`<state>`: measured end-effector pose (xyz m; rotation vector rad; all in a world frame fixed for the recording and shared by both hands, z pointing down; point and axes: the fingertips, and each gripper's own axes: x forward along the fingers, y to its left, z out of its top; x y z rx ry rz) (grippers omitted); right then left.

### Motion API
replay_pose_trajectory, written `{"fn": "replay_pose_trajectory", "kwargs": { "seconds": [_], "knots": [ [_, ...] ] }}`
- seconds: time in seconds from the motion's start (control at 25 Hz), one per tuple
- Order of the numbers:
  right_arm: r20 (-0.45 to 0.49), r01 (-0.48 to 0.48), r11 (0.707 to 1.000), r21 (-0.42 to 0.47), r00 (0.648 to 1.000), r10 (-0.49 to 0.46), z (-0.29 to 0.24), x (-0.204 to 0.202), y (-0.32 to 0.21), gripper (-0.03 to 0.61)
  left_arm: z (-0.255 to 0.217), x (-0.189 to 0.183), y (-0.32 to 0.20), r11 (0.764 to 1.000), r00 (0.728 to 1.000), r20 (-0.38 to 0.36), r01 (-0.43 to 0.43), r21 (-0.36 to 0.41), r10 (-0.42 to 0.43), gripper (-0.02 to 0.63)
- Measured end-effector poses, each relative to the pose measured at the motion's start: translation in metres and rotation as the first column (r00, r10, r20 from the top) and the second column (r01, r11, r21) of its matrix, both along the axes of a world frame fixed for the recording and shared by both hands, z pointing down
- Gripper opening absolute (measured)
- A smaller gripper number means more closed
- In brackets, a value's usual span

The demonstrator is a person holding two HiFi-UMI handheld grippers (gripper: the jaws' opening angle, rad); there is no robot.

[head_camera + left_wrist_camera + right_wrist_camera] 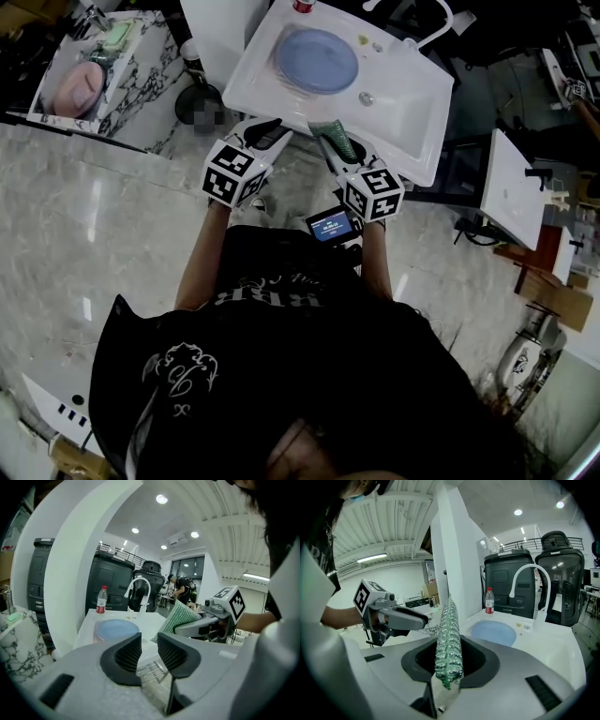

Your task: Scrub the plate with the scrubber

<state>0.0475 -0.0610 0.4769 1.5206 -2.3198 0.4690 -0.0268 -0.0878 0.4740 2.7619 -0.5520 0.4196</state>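
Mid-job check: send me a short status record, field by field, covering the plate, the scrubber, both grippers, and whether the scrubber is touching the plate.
plate: blue, lying flat in the white sink
scrubber: green, clamped edge-up
right gripper: fingers shut on the scrubber, at the sink's near edge
left gripper: fingers apart, nothing between them, beside the right gripper
contact: none; the scrubber is short of the plate
also present: red-capped bottle and white faucet at the sink's far side
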Motion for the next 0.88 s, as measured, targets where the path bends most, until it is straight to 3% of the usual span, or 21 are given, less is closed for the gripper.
{"fn": "replay_pose_trajectory", "kwargs": {
  "seconds": [0.32,0.56,0.88],
  "knots": [
    [-0.003,0.015,1.0,0.004,1.0,-0.015,0.0,0.018,0.05,0.092,-0.012,0.019,0.038,0.999,1.0,0.003,0.012,0.033,-0.012,0.107],
    [-0.002,0.04,0.999,0.027,0.999,-0.04,-0.007,0.047,0.109,0.091,-0.027,0.057,0.102,0.998,1.0,-0.001,0.019,0.056,-0.019,0.107],
    [0.01,0.113,0.993,0.034,0.993,-0.113,-0.003,0.061,0.185,0.091,-0.022,0.078,0.19,0.996,0.997,0.013,0.075,0.053,-0.075,0.107]
  ]
}}
